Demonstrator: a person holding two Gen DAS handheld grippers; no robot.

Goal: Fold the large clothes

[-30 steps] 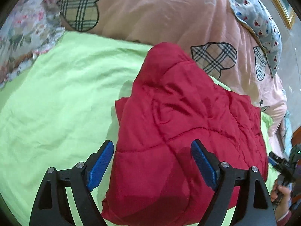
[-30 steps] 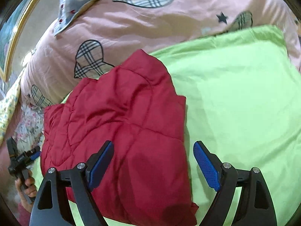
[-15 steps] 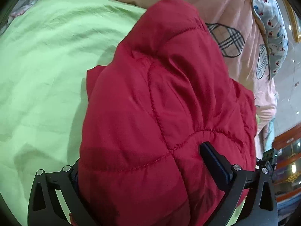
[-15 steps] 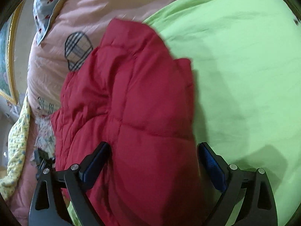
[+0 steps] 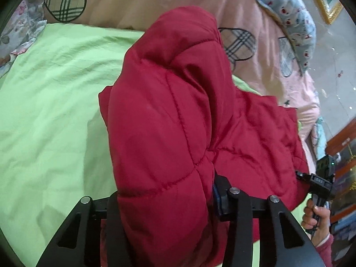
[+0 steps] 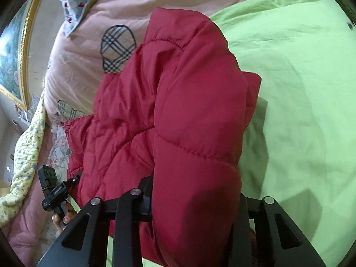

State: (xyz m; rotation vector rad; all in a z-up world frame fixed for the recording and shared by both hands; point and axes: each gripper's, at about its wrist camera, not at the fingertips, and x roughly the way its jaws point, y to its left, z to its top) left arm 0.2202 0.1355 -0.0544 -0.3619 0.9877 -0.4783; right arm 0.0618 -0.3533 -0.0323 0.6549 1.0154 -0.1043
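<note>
Now | red padded jacket [image 5: 169,120] on green sheet [image 5: 49,102], just below pink duvet [image 5: 138,2] | left gripper [image 5: 164,202], right gripper [image 6: 195,207] just closed, clamping near edge | partly folded; final fold pending

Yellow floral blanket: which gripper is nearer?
Left. The left gripper is close beside the yellow floral blanket; the right gripper is across the red quilted jacket, on which both jaws have just been closing.
</note>
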